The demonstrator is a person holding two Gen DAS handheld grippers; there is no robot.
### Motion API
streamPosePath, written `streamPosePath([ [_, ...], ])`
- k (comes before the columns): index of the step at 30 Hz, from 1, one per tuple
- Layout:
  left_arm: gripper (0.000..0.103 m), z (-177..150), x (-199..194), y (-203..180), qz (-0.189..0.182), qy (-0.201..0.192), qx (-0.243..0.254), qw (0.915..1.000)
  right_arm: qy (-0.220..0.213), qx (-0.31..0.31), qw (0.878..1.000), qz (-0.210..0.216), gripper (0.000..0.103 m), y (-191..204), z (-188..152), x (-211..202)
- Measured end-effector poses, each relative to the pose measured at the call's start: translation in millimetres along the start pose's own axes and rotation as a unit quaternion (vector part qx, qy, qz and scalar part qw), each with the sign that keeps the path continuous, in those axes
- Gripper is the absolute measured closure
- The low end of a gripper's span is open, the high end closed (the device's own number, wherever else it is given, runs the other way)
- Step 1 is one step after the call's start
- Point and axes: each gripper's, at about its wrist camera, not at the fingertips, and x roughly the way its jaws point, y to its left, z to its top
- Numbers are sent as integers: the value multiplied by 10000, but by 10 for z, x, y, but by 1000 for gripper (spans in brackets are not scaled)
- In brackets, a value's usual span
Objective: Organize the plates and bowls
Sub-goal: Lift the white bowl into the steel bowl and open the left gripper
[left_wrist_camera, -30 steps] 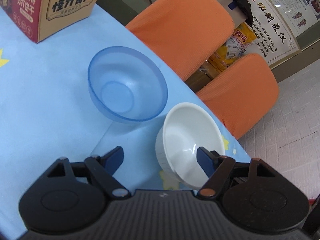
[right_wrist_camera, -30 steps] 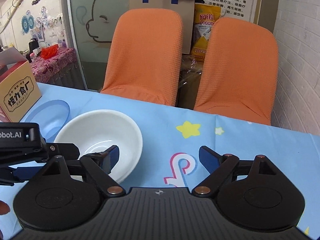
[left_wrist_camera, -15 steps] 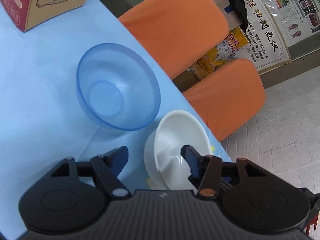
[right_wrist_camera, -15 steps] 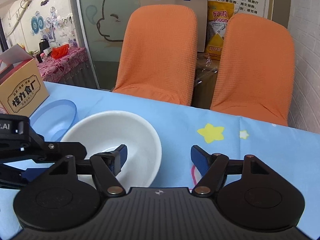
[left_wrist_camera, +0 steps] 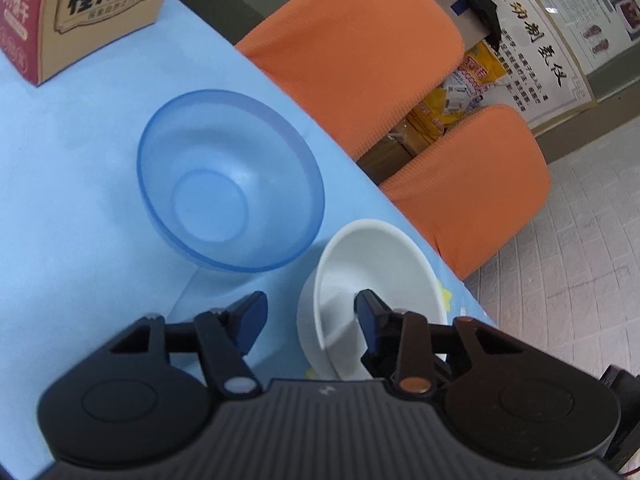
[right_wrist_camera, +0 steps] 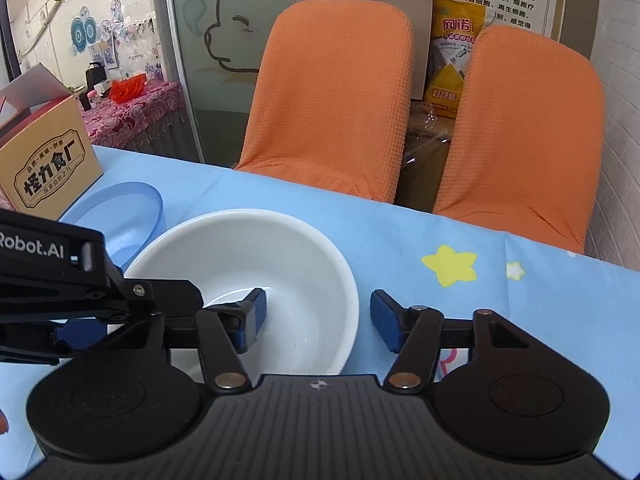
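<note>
In the left wrist view, the left gripper (left_wrist_camera: pixel 310 312) was closing its jaws over the near wall of the white bowl (left_wrist_camera: pixel 384 276): 1 finger was inside the bowl and the other outside, but the outside one was not yet on the wall. The white bowl stood on the blue surface (left_wrist_camera: pixel 80 200) near its edge, just beside the blue bowl (left_wrist_camera: pixel 230 190), which sat empty and upright. In the right wrist view, the right gripper (right_wrist_camera: pixel 318 316) was also closing, with the white bowl's right wall between its jaws and no pad pressing it yet. The step in hand seemed to be taking the white bowl with 2 grippers. I judge the next move needs both grips firm first, then a level lift into the blue bowl.
</note>
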Motion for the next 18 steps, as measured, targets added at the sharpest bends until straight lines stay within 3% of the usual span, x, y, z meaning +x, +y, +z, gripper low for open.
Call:
streamPosePath([
  [3, 77, 11, 2, -30, -104, 174, 293, 9994, 14, -121, 9999, 80, 51, 67, -34, -75],
  [12, 77, -140, -186, -32, -249, 448, 580, 9970, 23, -194, 9998, -44, 47, 149, -142, -335],
  [18, 77, -438, -617, -132, -492, 503, 805, 9943, -133, -247, 9994, -178, 45, 269, -305, -820],
])
